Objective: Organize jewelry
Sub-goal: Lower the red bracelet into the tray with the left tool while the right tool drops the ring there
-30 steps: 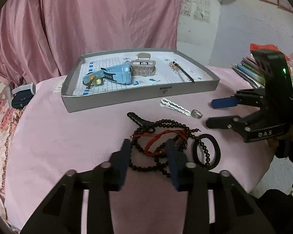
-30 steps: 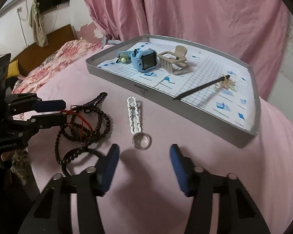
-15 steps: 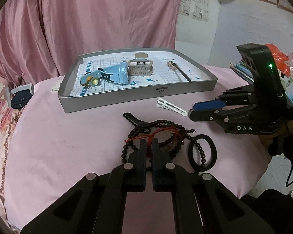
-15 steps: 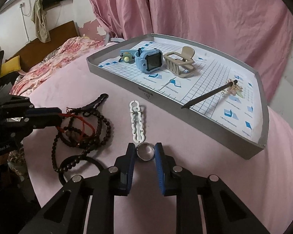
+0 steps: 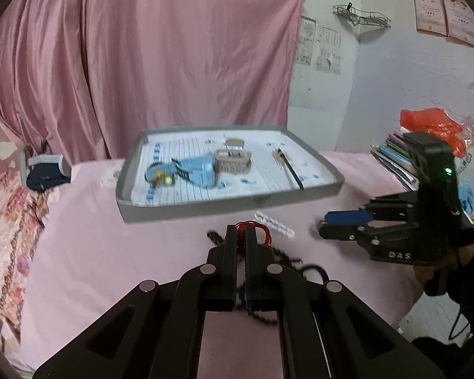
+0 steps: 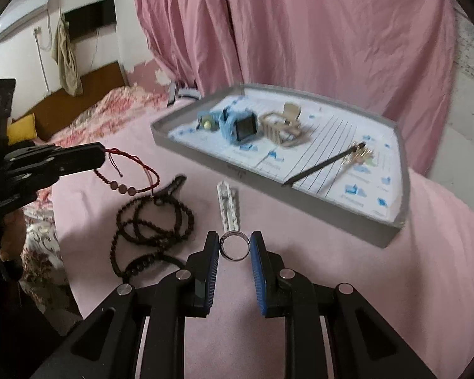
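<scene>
A red cord bracelet (image 6: 126, 173) with three small round beads hangs in the air, pinched at one end between the pressed-together fingers of the left gripper (image 5: 240, 232), clear of the table. The right gripper (image 6: 235, 246) has its blue-padded fingers clamped on either side of a silver ring (image 6: 235, 246), which is held upright just above the cloth. Below the red cord, a long strand of dark beads (image 6: 151, 218) lies in loops on the pink tablecloth (image 6: 426, 252), with a black beaded bracelet (image 6: 142, 263) nearer the table's front edge and a black clip (image 6: 170, 188) touching the strand's far side. A white chain-link clip (image 6: 228, 203) lies just beyond the ring, near the front wall of the grey tray (image 6: 331, 211). Inside the tray, on a gridded paper liner, a blue child's watch (image 6: 240, 124) sits toward the left end, a beige claw clip (image 6: 284, 126) is just beside it, and a black hair stick (image 6: 319, 165) with a gold ornament lies toward the right end. The letters "DAS" are readable on the right gripper's body in the left wrist view. A pink curtain (image 5: 173, 63) hangs behind the table; a floral bedspread (image 6: 110, 110) lies to the left, and a stack of books (image 5: 395, 158) lies at the table's right edge.
</scene>
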Demonstrator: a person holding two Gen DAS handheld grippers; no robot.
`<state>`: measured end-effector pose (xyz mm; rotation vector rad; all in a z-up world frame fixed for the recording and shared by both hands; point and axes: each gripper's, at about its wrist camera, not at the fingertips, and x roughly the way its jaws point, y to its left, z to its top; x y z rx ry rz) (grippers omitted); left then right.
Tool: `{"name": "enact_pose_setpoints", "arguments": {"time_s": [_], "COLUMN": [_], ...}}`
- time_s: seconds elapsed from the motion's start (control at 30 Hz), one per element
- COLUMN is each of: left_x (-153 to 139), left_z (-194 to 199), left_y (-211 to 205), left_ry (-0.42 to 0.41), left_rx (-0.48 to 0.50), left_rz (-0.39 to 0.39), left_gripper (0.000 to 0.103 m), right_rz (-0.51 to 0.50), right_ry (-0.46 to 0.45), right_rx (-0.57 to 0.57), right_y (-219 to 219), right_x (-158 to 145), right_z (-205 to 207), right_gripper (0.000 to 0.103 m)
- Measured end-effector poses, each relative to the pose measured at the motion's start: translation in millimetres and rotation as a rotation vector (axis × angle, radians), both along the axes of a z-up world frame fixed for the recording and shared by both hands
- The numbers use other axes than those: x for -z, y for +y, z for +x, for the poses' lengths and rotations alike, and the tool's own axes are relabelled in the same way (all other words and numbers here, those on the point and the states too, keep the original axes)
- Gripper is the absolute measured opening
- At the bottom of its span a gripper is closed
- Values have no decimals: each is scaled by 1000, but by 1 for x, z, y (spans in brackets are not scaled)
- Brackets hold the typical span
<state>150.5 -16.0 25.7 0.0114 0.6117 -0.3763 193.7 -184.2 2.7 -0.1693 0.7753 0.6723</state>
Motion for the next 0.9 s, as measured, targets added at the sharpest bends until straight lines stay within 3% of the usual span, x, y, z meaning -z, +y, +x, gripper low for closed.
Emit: {"name": "enact_pose_setpoints", "arguments": {"time_s": [0.2,0.47,0.7,0.9], "left_x": [-14,-23,0,21], "left_z": [19,73,128,147], "left_y": [-9,-27,-40,-41], "left_ry": [-31,-54,78,175], "left_rx": [-29,-18,-33,-58], "left_rz": [-16,-26,-34,-22], "left_gripper": [2,2,2,2], "right_rz": [22,1,-4,-21], "right_ry": [-47,-71,-34,17], "right_rx": [51,173,239,233], "right_y": [-18,-47,-61,-62], "right_x": [-16,-20,-9,5], "right_z": [15,59,95,109], "right_gripper": [19,19,19,19]}}
